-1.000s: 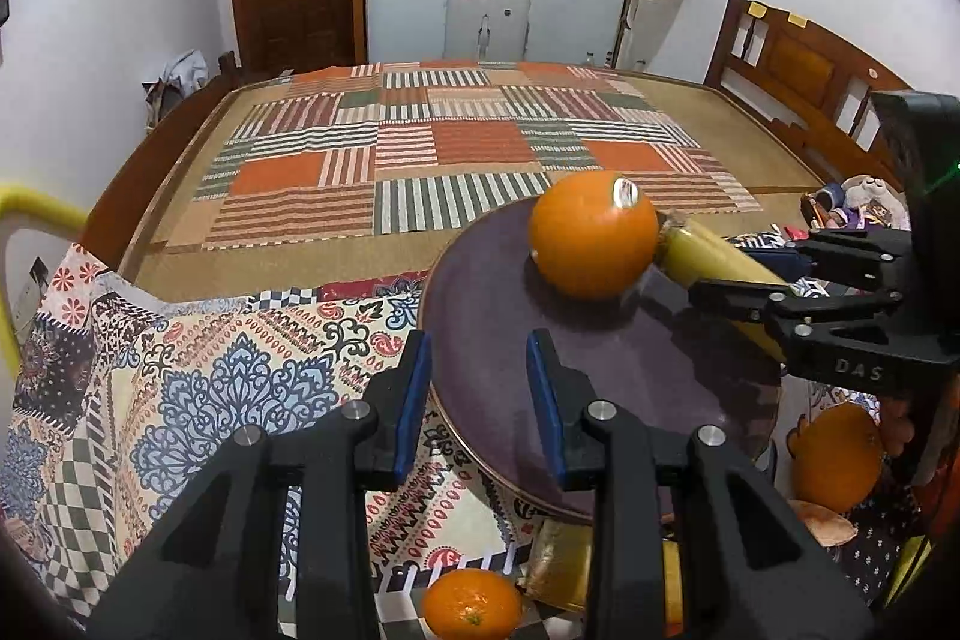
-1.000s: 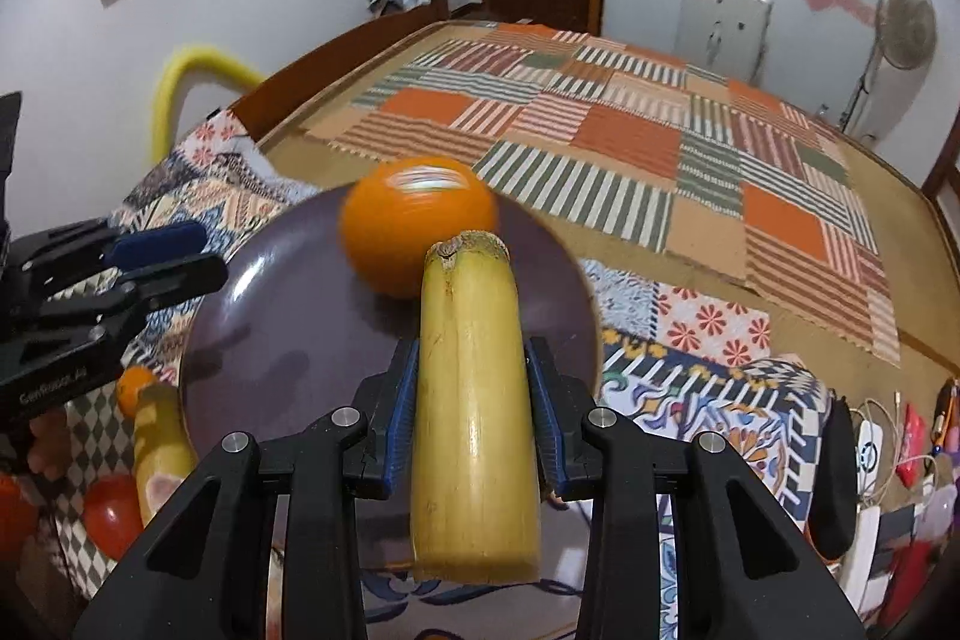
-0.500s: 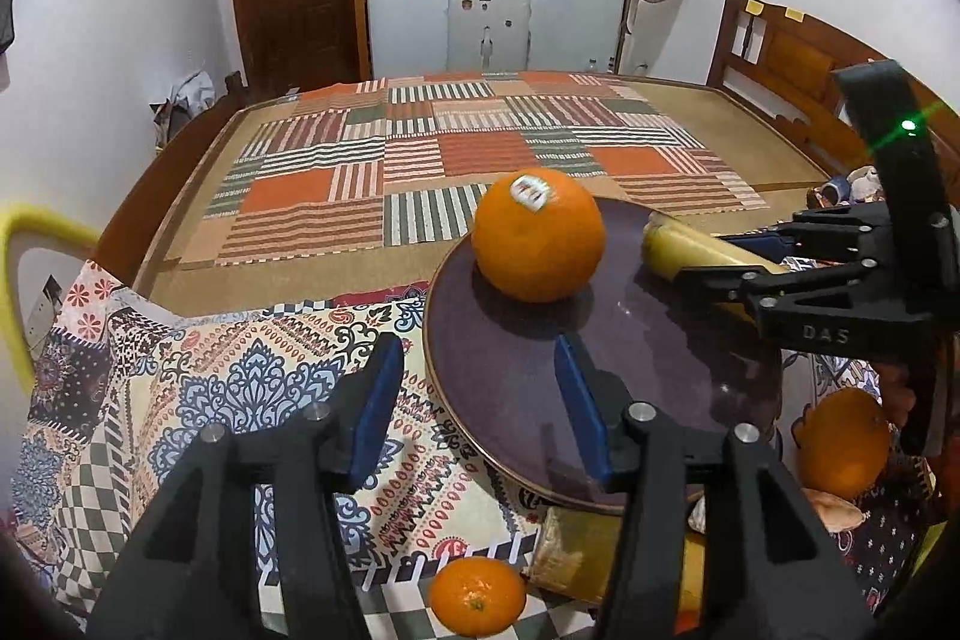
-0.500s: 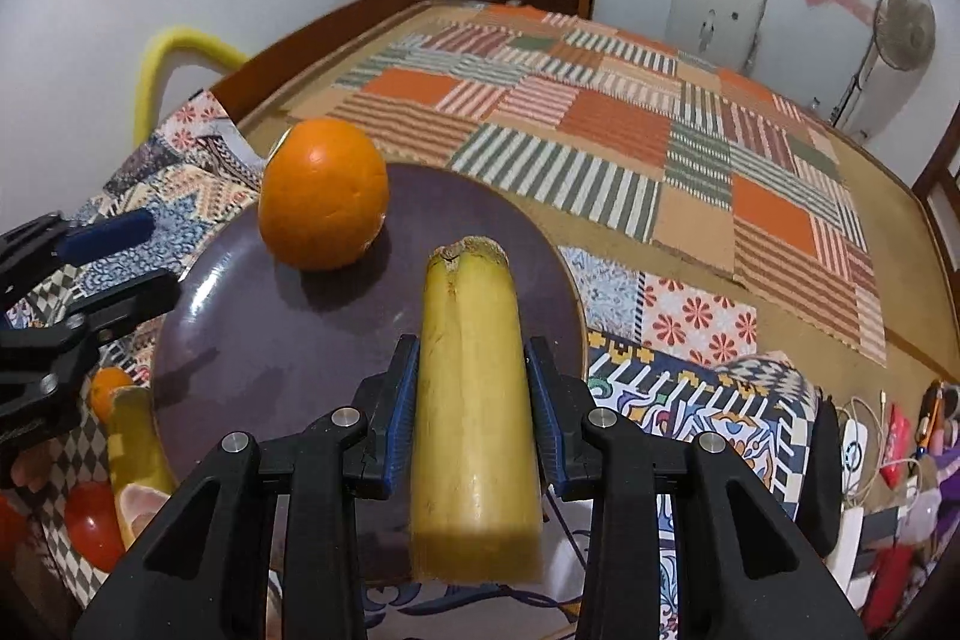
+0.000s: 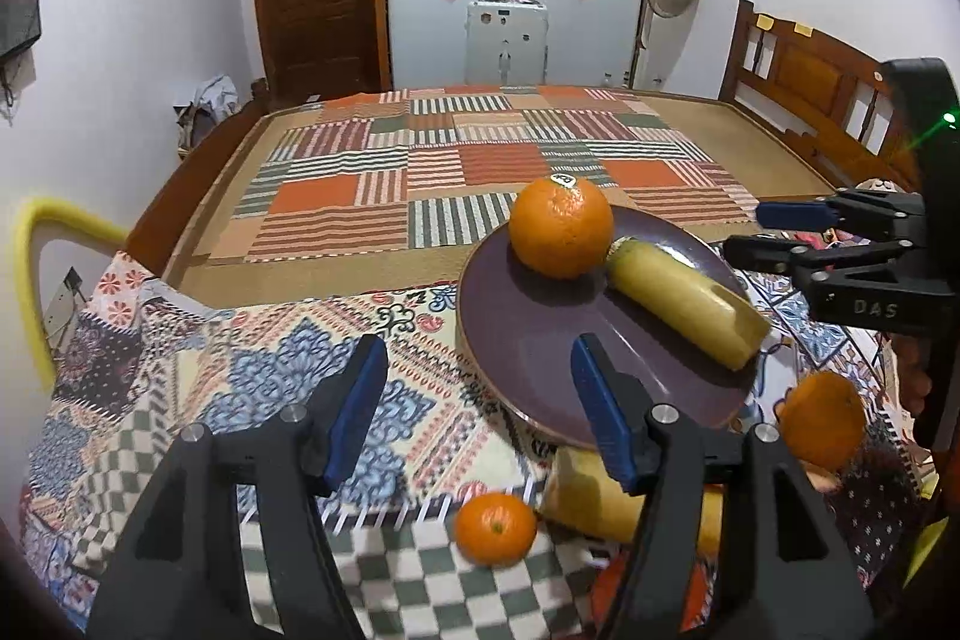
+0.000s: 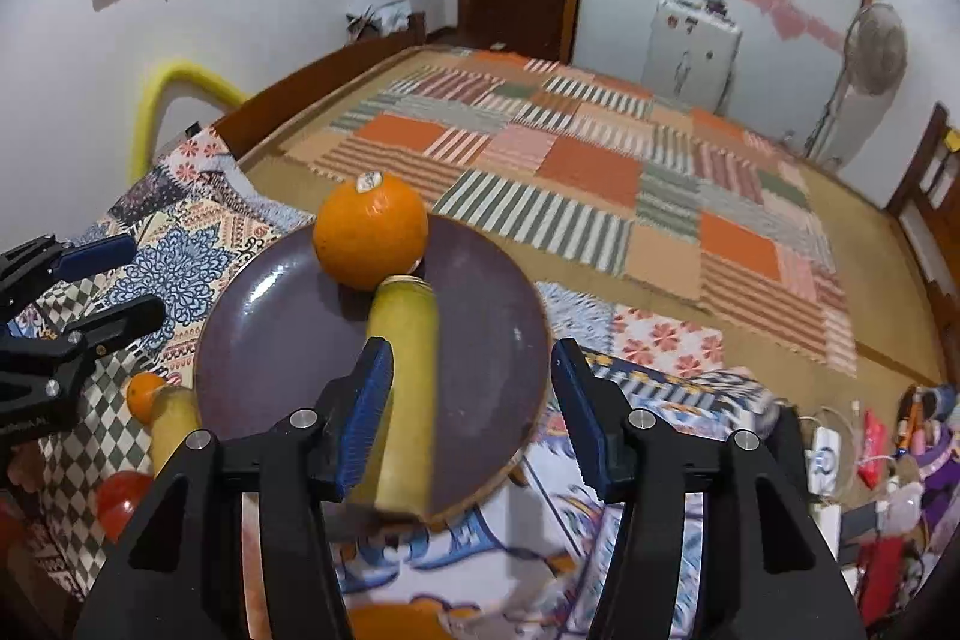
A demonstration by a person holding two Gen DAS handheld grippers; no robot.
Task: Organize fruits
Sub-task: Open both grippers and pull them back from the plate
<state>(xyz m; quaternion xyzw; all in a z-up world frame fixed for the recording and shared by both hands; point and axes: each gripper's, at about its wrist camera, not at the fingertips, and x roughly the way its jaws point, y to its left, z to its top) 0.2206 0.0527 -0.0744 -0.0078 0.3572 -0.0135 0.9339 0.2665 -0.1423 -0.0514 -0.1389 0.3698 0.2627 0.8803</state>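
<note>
A dark purple plate [image 5: 540,346] [image 6: 270,340] lies on the patterned cloth. A large orange [image 5: 561,226] [image 6: 370,238] with a sticker sits on its far side. A yellow banana piece [image 5: 684,307] [image 6: 403,370] lies on the plate, its end touching the orange. My right gripper [image 6: 471,400] is open and empty just behind the banana; it also shows in the left wrist view [image 5: 780,235]. My left gripper [image 5: 477,400] is open and empty at the plate's near left edge; it also shows in the right wrist view [image 6: 102,280].
Loose fruit lies near the plate: a small orange [image 5: 495,529] [image 6: 142,394], another banana piece [image 5: 594,496] [image 6: 174,430], a second orange [image 5: 822,421], a red fruit [image 6: 123,502]. A striped patchwork mat [image 5: 468,172] covers the bed behind. Clutter [image 6: 870,454] lies at right.
My right gripper has opened and let go of the banana, which now lies on the plate against the orange. My left gripper has opened wider and drawn back.
</note>
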